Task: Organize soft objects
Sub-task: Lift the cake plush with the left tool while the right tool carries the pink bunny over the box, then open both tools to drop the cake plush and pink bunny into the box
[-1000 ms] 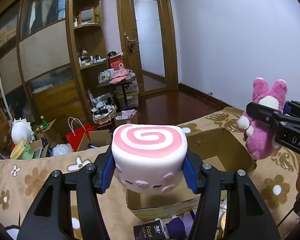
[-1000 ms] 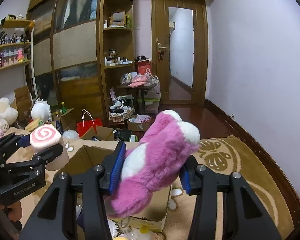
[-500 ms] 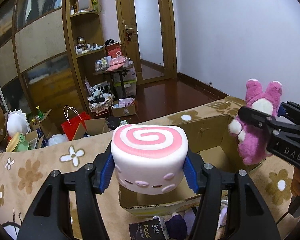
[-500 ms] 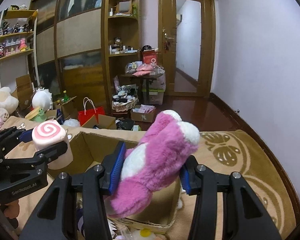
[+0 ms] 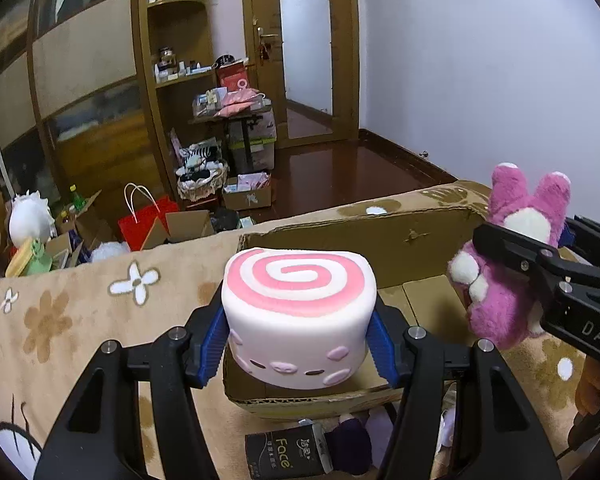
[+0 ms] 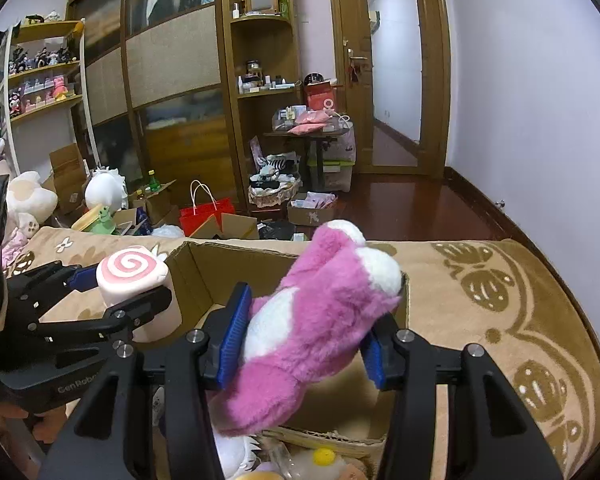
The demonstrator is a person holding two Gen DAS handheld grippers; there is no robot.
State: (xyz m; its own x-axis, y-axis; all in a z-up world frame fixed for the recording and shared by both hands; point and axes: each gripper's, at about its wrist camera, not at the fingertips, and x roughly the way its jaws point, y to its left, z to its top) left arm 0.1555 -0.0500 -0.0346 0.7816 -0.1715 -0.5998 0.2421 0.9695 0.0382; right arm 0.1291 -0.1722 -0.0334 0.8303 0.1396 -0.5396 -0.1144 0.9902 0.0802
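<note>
gripping a white squishy roll toy (image 5: 300,312) with a pink swirl on top, the left gripper (image 5: 298,338) pinches it between its blue-padded fingers (image 5: 214,340), above the near edge of an open cardboard box (image 5: 380,240). the right gripper (image 6: 302,338) pinches a pink and white plush bunny (image 6: 312,320) at its middle, tilted, ears up and away, over the same box. the box sits on a tan blanket with flower patterns (image 5: 60,312). a black pack marked "face" (image 5: 286,454) and other small soft toys lie just below the box's near wall
</note>
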